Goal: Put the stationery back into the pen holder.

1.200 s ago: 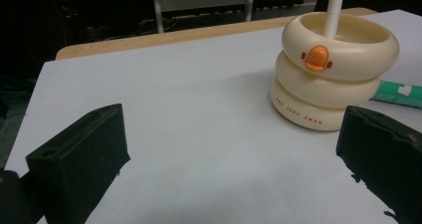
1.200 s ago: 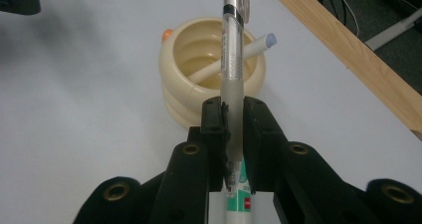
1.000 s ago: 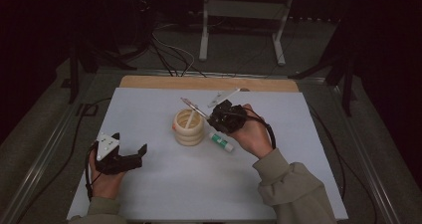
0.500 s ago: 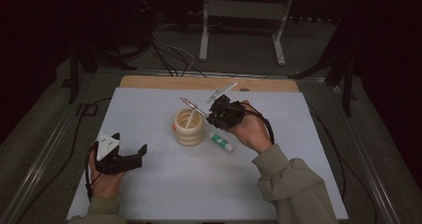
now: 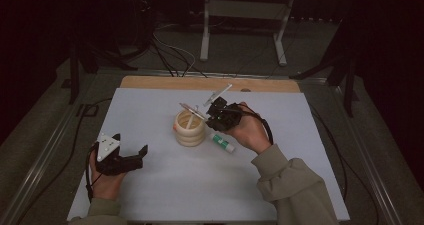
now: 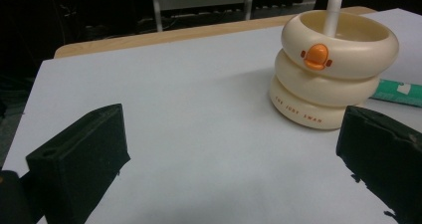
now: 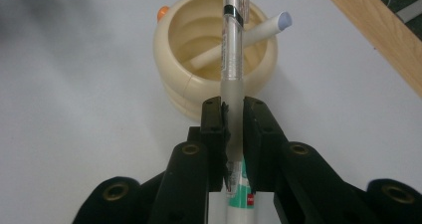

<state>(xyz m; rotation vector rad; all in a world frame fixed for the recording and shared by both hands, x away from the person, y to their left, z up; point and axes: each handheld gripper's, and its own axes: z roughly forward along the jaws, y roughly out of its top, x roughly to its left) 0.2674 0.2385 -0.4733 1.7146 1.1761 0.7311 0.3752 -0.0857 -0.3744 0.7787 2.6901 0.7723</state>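
A cream ringed pen holder [image 5: 189,130] stands mid-table with a white pen [image 5: 190,122] leaning inside it. My right gripper [image 5: 213,115] sits just right of the holder, shut on a clear pen [image 5: 193,111] whose far end reaches over the rim. In the right gripper view the clear pen [image 7: 232,59] runs from between the jaws out above the holder [image 7: 194,79] and the white pen [image 7: 249,35]. My left gripper [image 5: 131,157] rests open at the front left. Its view shows the holder [image 6: 331,79] ahead on the right, well beyond the jaws.
A green and white marker [image 5: 221,142] lies on the white mat [image 5: 165,185] under my right hand, also seen as a marker [image 7: 240,191] below the right jaws. A wooden strip [image 5: 150,82] edges the table's far side. Cables and a metal stand lie on the floor beyond.
My right hand has shifted only slightly with the clear pen still in its jaws. The left gripper has stayed in place.
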